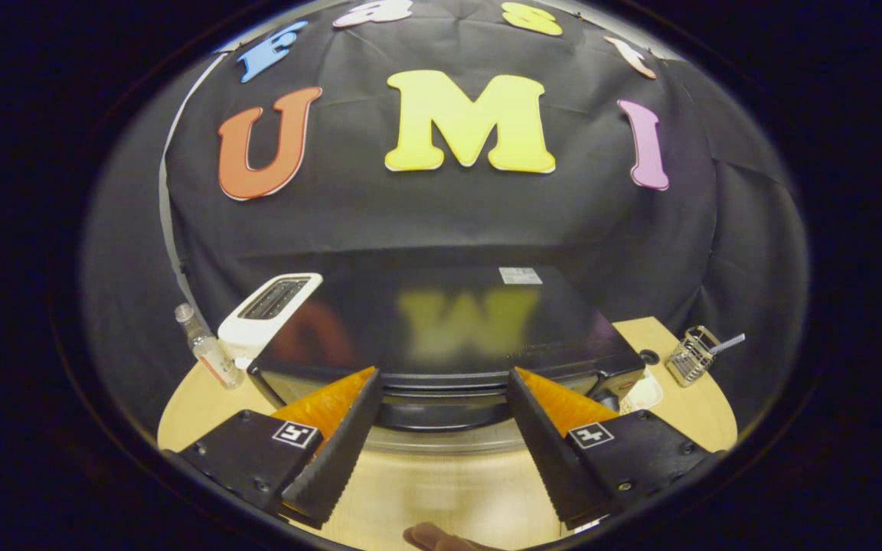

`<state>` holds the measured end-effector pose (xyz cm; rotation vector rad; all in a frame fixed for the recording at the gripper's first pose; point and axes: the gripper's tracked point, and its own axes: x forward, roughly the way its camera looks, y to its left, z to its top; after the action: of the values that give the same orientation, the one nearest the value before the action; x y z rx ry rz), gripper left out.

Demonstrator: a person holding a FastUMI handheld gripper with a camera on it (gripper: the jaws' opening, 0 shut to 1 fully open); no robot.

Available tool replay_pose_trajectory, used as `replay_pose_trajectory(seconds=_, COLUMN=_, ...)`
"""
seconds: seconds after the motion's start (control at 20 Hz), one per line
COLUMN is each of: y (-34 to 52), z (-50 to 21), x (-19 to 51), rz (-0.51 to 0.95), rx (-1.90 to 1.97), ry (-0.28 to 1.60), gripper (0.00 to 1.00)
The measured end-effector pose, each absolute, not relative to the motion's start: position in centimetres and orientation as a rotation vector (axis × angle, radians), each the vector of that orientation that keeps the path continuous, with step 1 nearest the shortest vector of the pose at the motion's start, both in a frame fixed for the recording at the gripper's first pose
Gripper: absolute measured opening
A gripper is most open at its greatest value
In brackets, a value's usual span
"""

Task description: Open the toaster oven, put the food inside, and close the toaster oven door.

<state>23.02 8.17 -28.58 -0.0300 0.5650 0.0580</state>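
A black toaster oven [449, 321] stands on the wooden table [441, 490], seen from above, with its glossy top mirroring the wall. Its front top edge and a dark bar that looks like the door handle [441, 394] lie just ahead of and between my fingertips. The door looks closed; below the bar the front curves down to a greyish rim. My gripper [443, 376] is open, fingers wide apart, with nothing between them. A brown rounded thing [433, 537] shows on the table below the fingers; I cannot tell what it is.
A white slot toaster [272, 310] stands against the oven's left side, with a small clear bottle [207, 353] left of it. Right of the oven sit a white dish [644, 394] and a wire basket [690, 356] holding a utensil. Bare tabletop lies in front of the oven.
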Motion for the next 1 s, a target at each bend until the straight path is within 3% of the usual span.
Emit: replay_pose_trajectory(seconds=1.0, y=6.4, z=-34.9, x=9.4, rz=0.066, rx=-0.029, ry=0.457, gripper=1.00)
